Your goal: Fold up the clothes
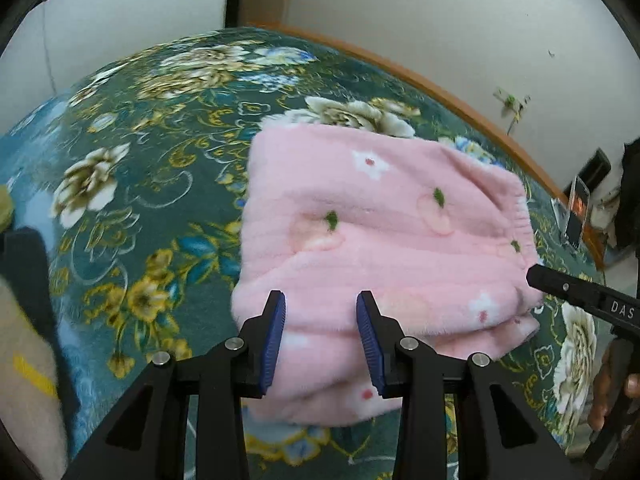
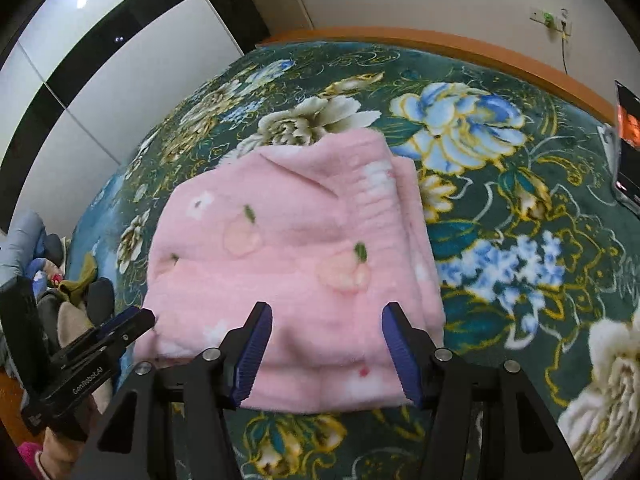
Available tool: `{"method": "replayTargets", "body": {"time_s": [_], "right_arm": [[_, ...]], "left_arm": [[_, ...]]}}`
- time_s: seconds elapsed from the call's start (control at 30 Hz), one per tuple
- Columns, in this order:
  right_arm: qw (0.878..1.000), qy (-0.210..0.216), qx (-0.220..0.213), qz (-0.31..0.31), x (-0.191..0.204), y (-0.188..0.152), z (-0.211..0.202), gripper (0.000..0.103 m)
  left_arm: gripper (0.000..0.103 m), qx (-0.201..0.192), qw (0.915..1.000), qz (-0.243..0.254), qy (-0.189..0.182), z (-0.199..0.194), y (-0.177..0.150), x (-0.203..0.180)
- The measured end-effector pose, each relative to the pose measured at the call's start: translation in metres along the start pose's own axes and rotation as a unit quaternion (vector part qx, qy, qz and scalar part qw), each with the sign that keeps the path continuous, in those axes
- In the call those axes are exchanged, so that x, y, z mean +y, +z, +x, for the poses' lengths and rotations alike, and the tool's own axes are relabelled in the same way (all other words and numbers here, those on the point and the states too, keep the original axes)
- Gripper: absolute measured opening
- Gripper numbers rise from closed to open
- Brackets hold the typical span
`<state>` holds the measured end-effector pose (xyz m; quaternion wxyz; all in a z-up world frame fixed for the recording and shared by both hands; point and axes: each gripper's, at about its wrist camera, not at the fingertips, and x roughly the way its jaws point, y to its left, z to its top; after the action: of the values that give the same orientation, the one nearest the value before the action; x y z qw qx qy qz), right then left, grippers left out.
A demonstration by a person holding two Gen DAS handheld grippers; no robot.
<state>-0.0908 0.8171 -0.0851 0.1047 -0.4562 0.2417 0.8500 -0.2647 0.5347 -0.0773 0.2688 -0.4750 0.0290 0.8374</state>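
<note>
Pink fleece garment (image 1: 372, 248), folded, fruit/flower print

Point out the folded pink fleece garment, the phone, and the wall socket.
Folded pink fleece garment (image 1: 384, 240), left wrist view, top panel.
Phone (image 1: 578, 214), left wrist view, lit screen.
Wall socket (image 2: 550, 20), right wrist view, faceplate.

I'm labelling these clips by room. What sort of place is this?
Most likely a bedroom at home. The folded pink fleece garment lies on a wide green floral blanket edged by a wooden bed frame, with what look like sliding wardrobe doors alongside.
</note>
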Motion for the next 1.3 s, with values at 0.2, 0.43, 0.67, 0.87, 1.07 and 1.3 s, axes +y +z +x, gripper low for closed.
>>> {"method": "replayTargets", "body": {"time_s": [0.2,0.43,0.67,0.87,1.07,1.3], "right_arm": [[1.000,-0.004,0.005,-0.001,0.009,-0.034,-0.002,0.062],[0.999,-0.023,0.023,0.011,0.011,-0.065,0.020,0.062],[0.998,-0.062,0.012,-0.006,0.018,-0.081,0.040,0.072],[0.996,-0.076,-0.010,-0.032,0.027,-0.084,0.046,0.084],[0.995,-0.089,-0.028,-0.039,0.030,-0.089,0.049,0.094],[0.992,-0.103,-0.049,-0.046,0.033,-0.094,0.052,0.100]], "left_arm": [[0.038,-0.004,1.0000,0.000,0.004,-0.010,-0.043,-0.002],[0.038,0.018,0.9995,-0.008,0.025,0.006,-0.069,-0.003],[0.038,0.032,0.9983,-0.016,0.045,0.028,-0.085,-0.002],[0.048,0.014,0.9975,-0.015,0.068,0.034,-0.090,-0.006],[0.059,-0.007,0.9961,-0.038,0.079,0.036,-0.093,0.001],[0.075,-0.016,0.9954,-0.027,0.090,0.039,-0.095,-0.003]]}}
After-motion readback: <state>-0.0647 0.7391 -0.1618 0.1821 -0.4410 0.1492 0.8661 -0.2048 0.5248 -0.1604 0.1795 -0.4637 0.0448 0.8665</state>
